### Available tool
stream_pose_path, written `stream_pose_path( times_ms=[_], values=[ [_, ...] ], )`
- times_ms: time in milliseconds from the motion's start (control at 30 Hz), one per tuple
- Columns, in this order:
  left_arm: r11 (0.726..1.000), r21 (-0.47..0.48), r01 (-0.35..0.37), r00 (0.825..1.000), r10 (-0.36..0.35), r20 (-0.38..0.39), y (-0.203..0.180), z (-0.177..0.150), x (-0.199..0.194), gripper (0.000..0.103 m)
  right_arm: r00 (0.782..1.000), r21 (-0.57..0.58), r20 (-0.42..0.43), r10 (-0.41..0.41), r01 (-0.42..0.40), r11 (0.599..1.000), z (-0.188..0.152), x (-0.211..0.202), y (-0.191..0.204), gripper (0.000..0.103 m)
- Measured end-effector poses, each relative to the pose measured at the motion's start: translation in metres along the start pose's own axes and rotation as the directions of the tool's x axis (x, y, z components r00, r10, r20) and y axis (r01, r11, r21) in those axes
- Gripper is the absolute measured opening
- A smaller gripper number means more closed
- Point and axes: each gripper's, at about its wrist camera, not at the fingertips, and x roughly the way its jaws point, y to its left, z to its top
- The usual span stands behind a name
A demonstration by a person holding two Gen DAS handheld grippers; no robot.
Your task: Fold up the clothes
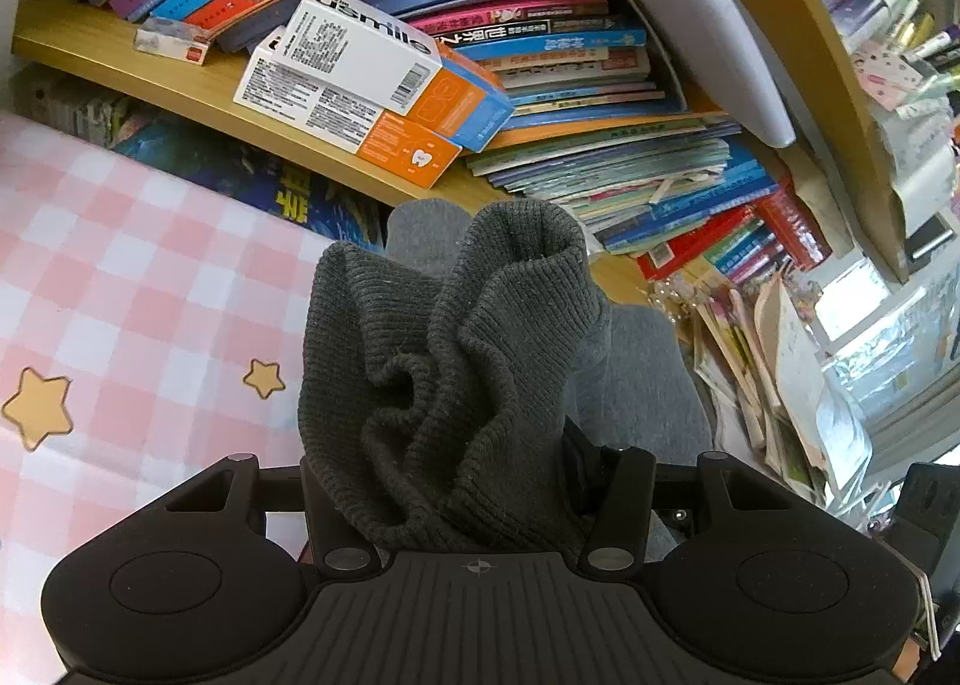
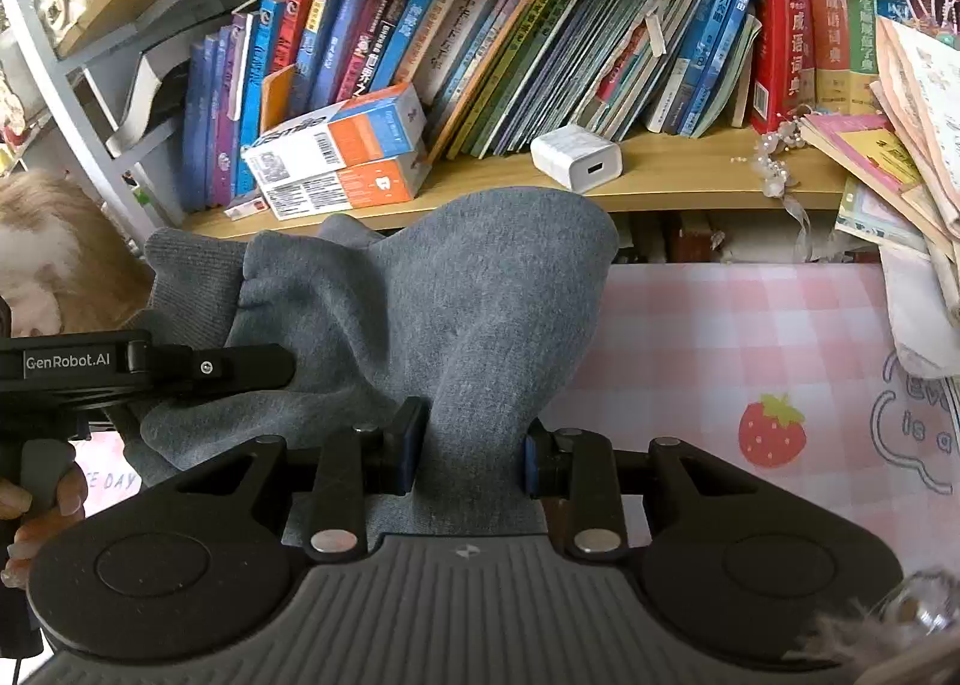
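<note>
The right gripper (image 2: 474,454) is clamped on a bunch of grey sweatshirt fabric (image 2: 480,301), which rises between its blue-padded jaws and balloons toward the middle of the frame. The left gripper (image 1: 474,481) is likewise closed on cloth: a wad of the garment's darker ribbed hem or cuff (image 1: 456,361) stands up between its fingers in the lower centre of its view, with the smoother grey cloth showing behind it. In the right wrist view the left gripper's black finger comes in level from the left edge and bites the same garment just beside the right gripper's hold, so both hands pinch one piece, close together.

The garment hangs bunched between the two holds, lifted off the pink checked tablecloth (image 2: 750,337), which lies bare to the right of the right gripper and, in the left view, to the left of the left one. Its long axis cannot be read while it is gathered like this; the ribbed end points up and away from the left gripper toward the wooden bookshelf (image 2: 660,181) behind.

By my reading, the next move turns on drawing the two holds apart sideways, so the cloth stretches along a line between them and can be laid flat on the cloth-covered table. Neither hand is nearer; both already hold it.
</note>
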Motion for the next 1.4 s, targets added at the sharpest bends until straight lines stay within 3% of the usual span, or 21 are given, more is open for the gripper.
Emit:
stream_pose_path(
  times_ms=[700,967,1067,1200,1400],
  values=[
    [0.997,-0.063,-0.036,0.999,0.037,0.012,0.022,0.014,0.024,0.052,1.000,0.004,-0.017,0.005,-0.005,1.000,0.009,0.035,-0.005,0.032],
    [0.995,-0.061,-0.078,0.997,0.079,0.015,0.026,0.013,0.023,0.062,1.000,-0.002,-0.020,0.000,0.000,1.000,0.010,0.035,-0.004,0.036],
    [0.994,-0.030,-0.106,0.993,0.107,0.041,0.022,0.012,0.017,0.068,1.000,-0.007,-0.018,-0.016,0.016,1.000,0.010,0.033,-0.001,0.041],
    [0.988,0.039,-0.152,0.985,0.148,0.092,0.016,0.009,0.003,0.070,0.999,-0.011,0.003,-0.053,0.053,0.999,0.009,0.027,0.002,0.058],
    [0.967,0.112,-0.228,0.964,0.208,0.165,0.004,-0.002,-0.016,0.074,0.993,-0.001,0.073,-0.089,0.089,0.996,0.007,0.009,0.006,0.067]
  ],
)
